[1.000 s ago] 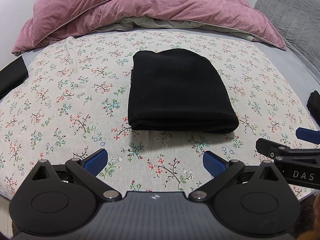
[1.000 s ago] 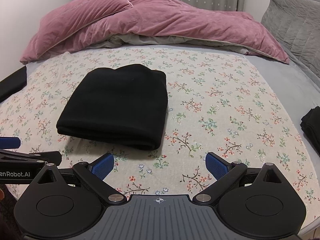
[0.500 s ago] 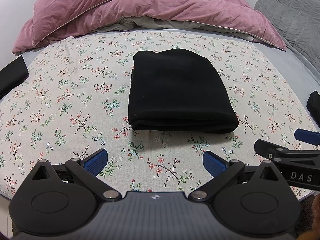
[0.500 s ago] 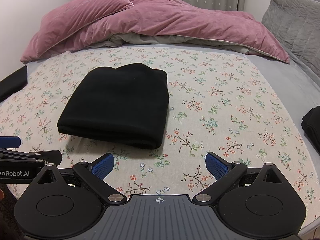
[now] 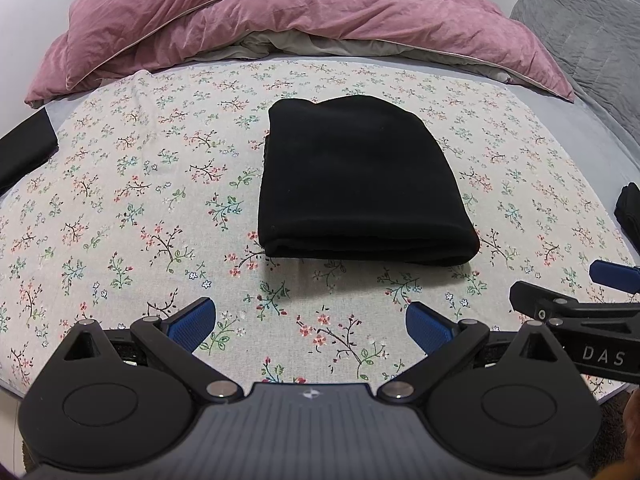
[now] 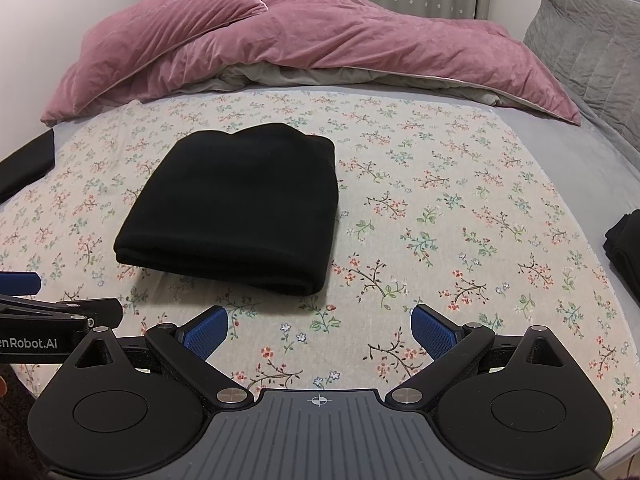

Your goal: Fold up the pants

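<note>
The black pants [image 5: 360,184] lie folded into a thick rectangle on the flowered sheet [image 5: 140,208], its rounded fold edge facing me. In the right wrist view the same pants [image 6: 236,208] sit left of centre. My left gripper [image 5: 310,322] hovers open just short of that near edge, with nothing between its blue pads. To its right, my right gripper [image 6: 320,326] is open too and holds nothing. Each gripper's side shows at the edge of the other's view.
A pink duvet and pillow [image 5: 280,16] are heaped across the back of the bed. A grey quilted pillow [image 6: 592,48] leans at the back right. Dark folded clothes lie at the left edge [image 5: 24,148] and at the right edge [image 6: 628,248].
</note>
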A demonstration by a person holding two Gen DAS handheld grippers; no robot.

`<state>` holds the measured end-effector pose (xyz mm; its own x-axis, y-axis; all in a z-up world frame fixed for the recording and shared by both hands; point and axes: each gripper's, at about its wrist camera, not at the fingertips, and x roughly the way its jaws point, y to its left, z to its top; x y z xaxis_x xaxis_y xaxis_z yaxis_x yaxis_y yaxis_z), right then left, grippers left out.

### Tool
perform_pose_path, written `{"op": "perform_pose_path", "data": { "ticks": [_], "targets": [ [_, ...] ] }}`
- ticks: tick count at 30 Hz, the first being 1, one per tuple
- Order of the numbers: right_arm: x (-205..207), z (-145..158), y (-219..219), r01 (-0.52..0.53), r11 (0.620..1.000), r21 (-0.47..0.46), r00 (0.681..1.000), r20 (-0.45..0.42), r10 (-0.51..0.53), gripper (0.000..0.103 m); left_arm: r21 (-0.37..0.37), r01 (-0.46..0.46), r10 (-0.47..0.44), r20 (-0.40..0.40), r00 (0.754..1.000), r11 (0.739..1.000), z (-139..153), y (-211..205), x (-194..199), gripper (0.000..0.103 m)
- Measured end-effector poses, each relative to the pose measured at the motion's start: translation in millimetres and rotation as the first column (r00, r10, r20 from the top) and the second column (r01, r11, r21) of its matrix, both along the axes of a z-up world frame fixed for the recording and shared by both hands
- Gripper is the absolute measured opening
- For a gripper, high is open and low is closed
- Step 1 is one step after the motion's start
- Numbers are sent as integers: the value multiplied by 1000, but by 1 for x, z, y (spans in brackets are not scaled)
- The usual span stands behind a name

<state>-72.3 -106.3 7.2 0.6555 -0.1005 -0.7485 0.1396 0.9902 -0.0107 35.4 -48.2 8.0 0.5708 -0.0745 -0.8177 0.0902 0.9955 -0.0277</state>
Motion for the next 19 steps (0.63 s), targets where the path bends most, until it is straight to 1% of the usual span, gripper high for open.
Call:
{"op": "perform_pose_path", "data": {
  "ticks": [7, 19],
  "targets": [
    [1, -4, 0, -2, 1000, 4, 1000, -7, 2, 99, 0, -5, 5, -8, 1000, 1000, -5, 2, 0, 103],
    [15, -17, -2, -5, 1000, 22, 999, -40, 6, 99, -7, -11, 11, -62, 998, 1000, -23, 4, 15, 103]
  ]
}}
